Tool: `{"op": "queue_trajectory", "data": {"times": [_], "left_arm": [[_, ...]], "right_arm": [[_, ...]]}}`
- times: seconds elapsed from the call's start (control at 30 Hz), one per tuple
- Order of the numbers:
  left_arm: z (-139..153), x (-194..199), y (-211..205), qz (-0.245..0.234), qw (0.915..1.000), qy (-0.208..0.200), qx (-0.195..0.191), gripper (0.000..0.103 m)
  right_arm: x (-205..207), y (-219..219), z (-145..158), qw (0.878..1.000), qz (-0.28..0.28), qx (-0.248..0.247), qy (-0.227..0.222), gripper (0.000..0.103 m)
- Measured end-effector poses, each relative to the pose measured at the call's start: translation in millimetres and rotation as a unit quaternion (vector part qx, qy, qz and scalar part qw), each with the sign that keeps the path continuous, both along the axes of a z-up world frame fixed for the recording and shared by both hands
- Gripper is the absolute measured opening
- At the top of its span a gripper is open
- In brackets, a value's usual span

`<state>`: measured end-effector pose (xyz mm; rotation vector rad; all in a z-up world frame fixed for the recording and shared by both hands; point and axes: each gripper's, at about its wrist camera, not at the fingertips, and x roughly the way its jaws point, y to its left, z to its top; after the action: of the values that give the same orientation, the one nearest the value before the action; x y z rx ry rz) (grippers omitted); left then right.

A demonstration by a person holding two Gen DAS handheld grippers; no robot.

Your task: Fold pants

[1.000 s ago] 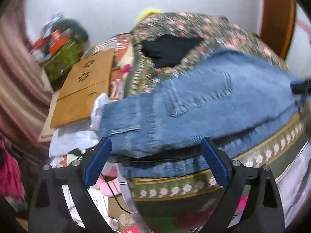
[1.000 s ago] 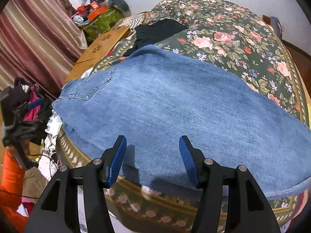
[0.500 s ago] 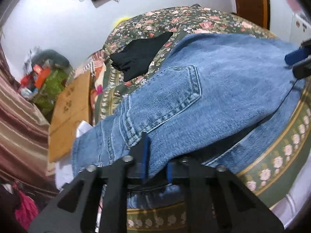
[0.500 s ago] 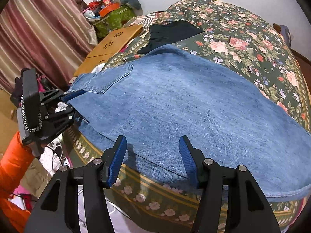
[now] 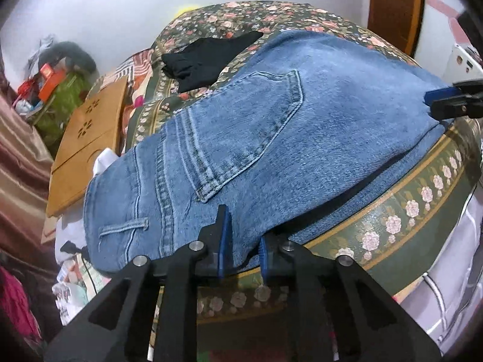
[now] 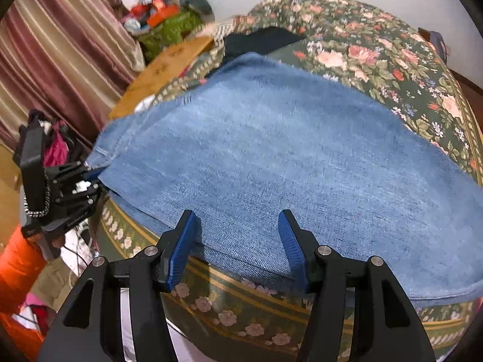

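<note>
Blue jeans [image 5: 271, 138] lie spread across a floral bed [image 5: 392, 226], back pocket up, waistband at the left. My left gripper [image 5: 243, 250] sits at the near edge of the seat. A fold of denim fills the narrow gap between its blue pads, and the jaws are opening slightly. In the right wrist view the left gripper [image 6: 90, 178] sits at the left edge of the jeans [image 6: 286, 150]. My right gripper [image 6: 237, 241] stands open over the jeans' near edge on the leg side, pads apart on flat denim. It also shows as the right gripper [image 5: 443, 102] at the far right.
A black garment [image 5: 208, 60] lies on the bed beyond the jeans. A wooden board [image 5: 87, 141] leans at the bed's left side, with a striped curtain [image 6: 60, 45] and piled clutter [image 5: 51, 84] behind. An orange sleeve [image 6: 15, 271] is at lower left.
My left gripper went from wide open to nearly shut on the jeans' near edge and moved in closer. The right gripper kept its spot and its opening.
</note>
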<state>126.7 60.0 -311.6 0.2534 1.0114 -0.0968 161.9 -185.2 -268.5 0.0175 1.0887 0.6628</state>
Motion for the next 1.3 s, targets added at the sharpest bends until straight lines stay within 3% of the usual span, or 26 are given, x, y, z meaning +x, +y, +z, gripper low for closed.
{"op": "queue_trajectory", "data": {"times": [0.03,0.1,0.17,0.3,0.37,0.57,0.67,0.77,0.93,0.97,1.17,1.3], "left_arm": [[4.5,0.6,2.9,0.004,0.9999,0.009,-0.009,0.023],[14.3,0.5,9.4,0.009,0.999,0.025,-0.036,0.049],[32.3,-1.9,15.7,0.023,0.9981,0.015,-0.056,0.063],[61.1,-0.3,18.0,0.045,0.9967,-0.005,-0.068,0.072],[73.4,6.5,13.4,0.062,0.9965,-0.023,-0.051,0.078],[78.5,53.0,9.1,0.114,0.9919,-0.024,-0.051,0.08],[60.7,77.9,5.3,0.146,0.9885,-0.008,-0.039,0.08],[31.0,96.4,4.6,0.173,0.9832,0.029,-0.049,0.08],[-0.8,98.2,1.3,0.198,0.9779,0.046,-0.049,0.082],[-1.5,96.6,2.7,0.207,0.9762,0.042,-0.051,0.088],[-5.9,93.1,12.2,0.233,0.9681,0.04,-0.083,0.091],[-3.5,92.3,0.4,0.224,0.9733,0.026,-0.043,0.091]], "right_arm": [[-0.5,-4.3,2.3,1.0,-0.005,-0.001,0.0,0.052],[-1.4,-23.1,10.9,0.999,-0.029,-0.004,-0.016,0.052],[-1.3,-51.3,18.9,0.997,-0.067,-0.006,-0.033,0.052],[-0.4,-133.6,28.2,0.981,-0.184,-0.013,-0.058,0.053],[-1.2,-179.6,29.2,0.968,-0.242,-0.016,-0.065,0.053],[-1.8,-309.2,15.0,0.913,-0.403,-0.041,-0.052,0.054],[8.1,-353.9,-6.3,0.887,-0.458,-0.048,-0.026,0.058],[17.3,-382.4,-34.1,0.87,-0.492,-0.015,0.012,0.057],[28.0,-388.9,-66.2,0.862,-0.504,0.031,0.039,0.057],[29.4,-389.1,-70.0,0.861,-0.505,0.037,0.044,0.055],[37.8,-395.4,-64.1,0.87,-0.492,0.034,0.018,0.017],[44.6,-404.8,-35.7,0.876,-0.478,0.061,-0.02,0.01]]}}
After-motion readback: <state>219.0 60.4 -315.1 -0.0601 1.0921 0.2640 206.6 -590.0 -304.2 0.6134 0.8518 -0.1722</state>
